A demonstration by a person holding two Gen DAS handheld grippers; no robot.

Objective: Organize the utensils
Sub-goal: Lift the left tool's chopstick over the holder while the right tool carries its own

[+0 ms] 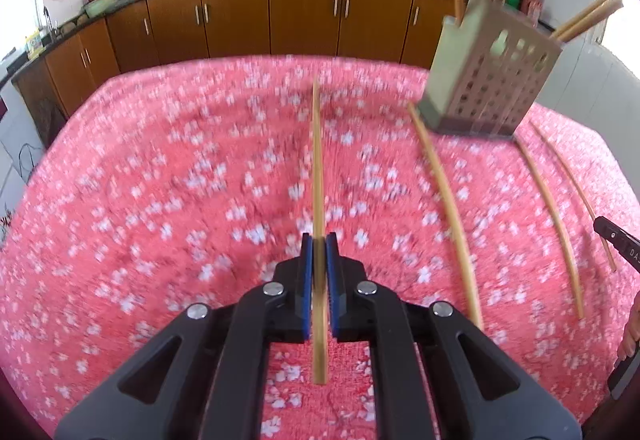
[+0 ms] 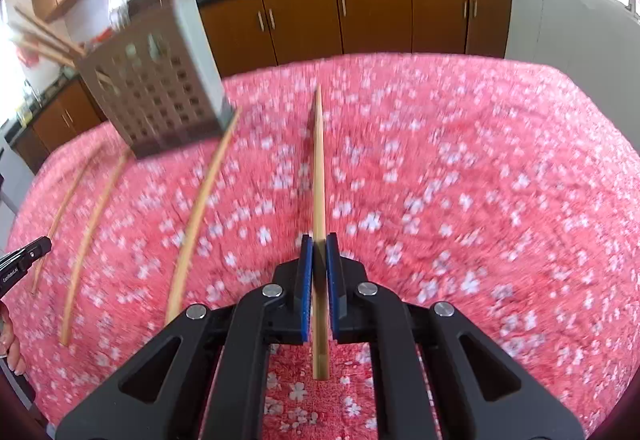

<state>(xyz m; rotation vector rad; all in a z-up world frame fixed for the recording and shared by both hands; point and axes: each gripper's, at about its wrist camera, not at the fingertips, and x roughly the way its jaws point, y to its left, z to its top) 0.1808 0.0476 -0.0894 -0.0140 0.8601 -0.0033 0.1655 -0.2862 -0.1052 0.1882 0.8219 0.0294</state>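
My left gripper (image 1: 319, 240) is shut on a bamboo chopstick (image 1: 317, 167) that points forward above the pink floral cloth. My right gripper (image 2: 319, 240) is shut on another bamboo chopstick (image 2: 319, 167), held the same way. A grey perforated utensil holder (image 1: 486, 73) stands at the far right of the left wrist view and at the far left of the right wrist view (image 2: 156, 79), with chopsticks and orange-handled utensils standing in it. Three loose chopsticks (image 1: 448, 207) lie on the cloth in front of the holder; they also show in the right wrist view (image 2: 196, 224).
The table is covered by a pink flowered cloth (image 1: 160, 179). Behind it run brown kitchen cabinets (image 1: 304, 15) with a dark counter carrying woks and jars. The other gripper's tip shows at the right edge (image 1: 618, 240) and at the left edge (image 2: 24, 260).
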